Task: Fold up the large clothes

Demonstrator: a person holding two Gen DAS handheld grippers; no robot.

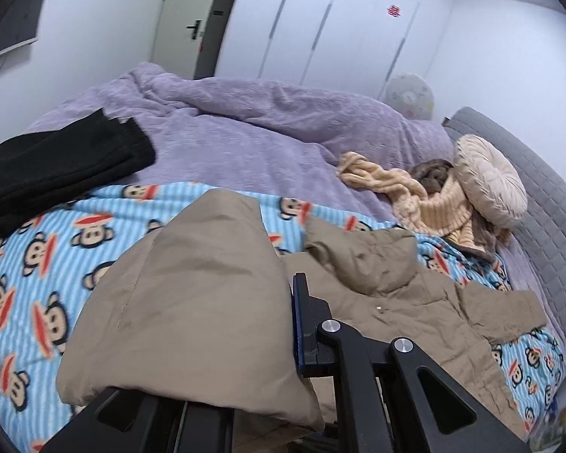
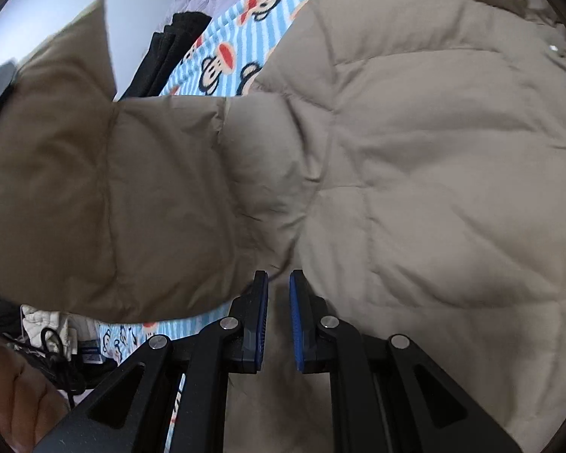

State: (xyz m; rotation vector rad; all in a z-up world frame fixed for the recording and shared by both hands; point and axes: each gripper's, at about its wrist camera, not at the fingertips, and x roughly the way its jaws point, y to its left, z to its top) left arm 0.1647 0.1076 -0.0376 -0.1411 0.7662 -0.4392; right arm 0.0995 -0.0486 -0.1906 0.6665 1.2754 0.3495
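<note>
Tan jacket (image 1: 396,302) lies hood-rightward; left gripper (image 1: 283,324) grips its sleeve; right gripper (image 2: 278,321) narrow.

A: env type?
B: home bedroom. bed (image 1: 547,173) with grey padded headboard, purple duvet (image 1: 264,124), cartoon monkey blanket (image 1: 56,264), round cushion (image 1: 488,179).
A: anything else?
B: white wardrobe doors (image 1: 339,26), door with handle (image 1: 181,19) behind.

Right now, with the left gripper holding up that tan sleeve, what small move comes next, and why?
Probably carry the sleeve in the left gripper across onto the jacket body and lay it flat: it is lifted, bunched over one finger, while the right gripper pins the seam.
</note>
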